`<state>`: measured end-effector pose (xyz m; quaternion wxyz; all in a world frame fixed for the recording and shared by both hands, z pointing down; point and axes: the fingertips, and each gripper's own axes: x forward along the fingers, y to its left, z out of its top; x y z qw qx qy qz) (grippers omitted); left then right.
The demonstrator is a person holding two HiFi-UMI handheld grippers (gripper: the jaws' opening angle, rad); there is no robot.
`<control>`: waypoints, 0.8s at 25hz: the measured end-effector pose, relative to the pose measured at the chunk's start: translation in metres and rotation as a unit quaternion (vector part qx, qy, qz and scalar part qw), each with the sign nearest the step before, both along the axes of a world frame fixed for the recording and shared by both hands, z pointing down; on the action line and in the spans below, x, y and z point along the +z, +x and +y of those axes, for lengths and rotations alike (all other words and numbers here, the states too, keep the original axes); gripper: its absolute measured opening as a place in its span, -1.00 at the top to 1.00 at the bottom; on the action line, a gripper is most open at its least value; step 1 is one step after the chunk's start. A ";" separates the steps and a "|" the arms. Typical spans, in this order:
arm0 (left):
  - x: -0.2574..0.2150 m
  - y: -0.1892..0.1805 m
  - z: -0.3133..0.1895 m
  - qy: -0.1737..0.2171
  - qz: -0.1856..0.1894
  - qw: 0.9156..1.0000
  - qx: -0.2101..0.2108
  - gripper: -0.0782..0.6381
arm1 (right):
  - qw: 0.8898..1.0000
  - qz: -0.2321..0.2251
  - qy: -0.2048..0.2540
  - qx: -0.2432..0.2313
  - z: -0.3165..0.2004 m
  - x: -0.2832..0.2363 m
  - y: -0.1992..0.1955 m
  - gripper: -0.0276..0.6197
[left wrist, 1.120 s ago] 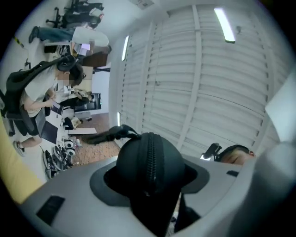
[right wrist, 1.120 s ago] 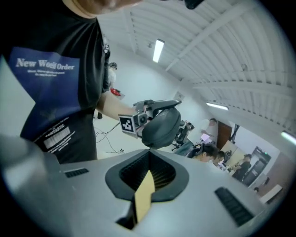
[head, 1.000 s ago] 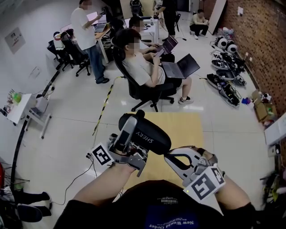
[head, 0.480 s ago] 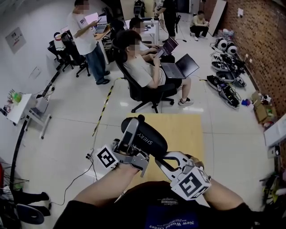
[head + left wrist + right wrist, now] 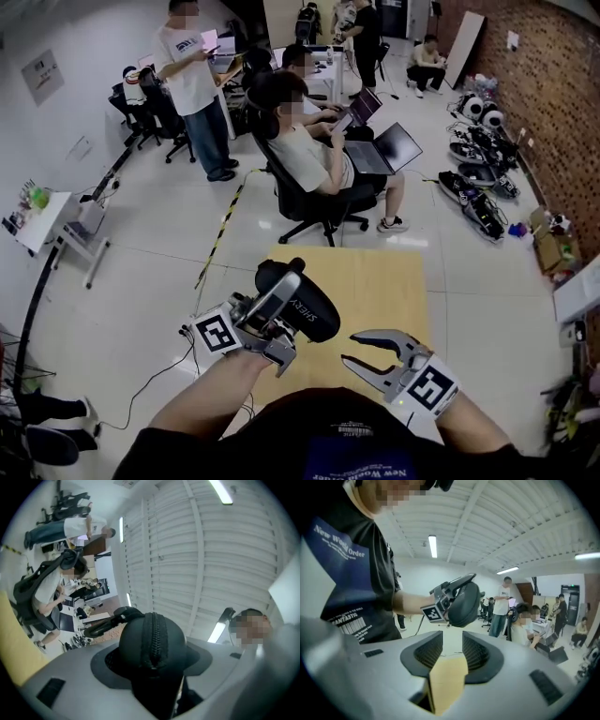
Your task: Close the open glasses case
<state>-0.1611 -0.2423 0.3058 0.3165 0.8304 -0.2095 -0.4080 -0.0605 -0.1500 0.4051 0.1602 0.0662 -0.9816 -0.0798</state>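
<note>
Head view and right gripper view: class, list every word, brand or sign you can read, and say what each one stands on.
"SHERY": on the black glasses case.
"New World Order": on the person's dark shirt, in both views.
"FANTASTIC" (probably; first letter unclear): above a barcode on the same shirt; the barcode's digits are too small to read.
Wall notice: too small to read.

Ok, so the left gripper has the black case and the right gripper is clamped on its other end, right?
No. The left gripper does hold the case, but the right gripper is not clamped on it: its jaws have just been opening and stand apart with nothing between them, clear of the case. The right gripper view shows it.
</note>
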 end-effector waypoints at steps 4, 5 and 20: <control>0.022 -0.009 0.010 0.025 -0.191 0.981 -0.017 0.04 | 0.981 -0.141 -0.116 0.060 -0.036 -0.029 0.054 0.60; 0.028 -0.011 0.013 0.029 -0.234 0.972 -0.020 0.04 | 0.971 -0.178 -0.137 0.086 -0.051 -0.038 0.070 0.60; 0.077 -0.023 0.045 0.084 -0.436 0.893 -0.070 0.04 | 0.946 -0.192 -0.135 0.223 -0.133 -0.034 0.109 0.96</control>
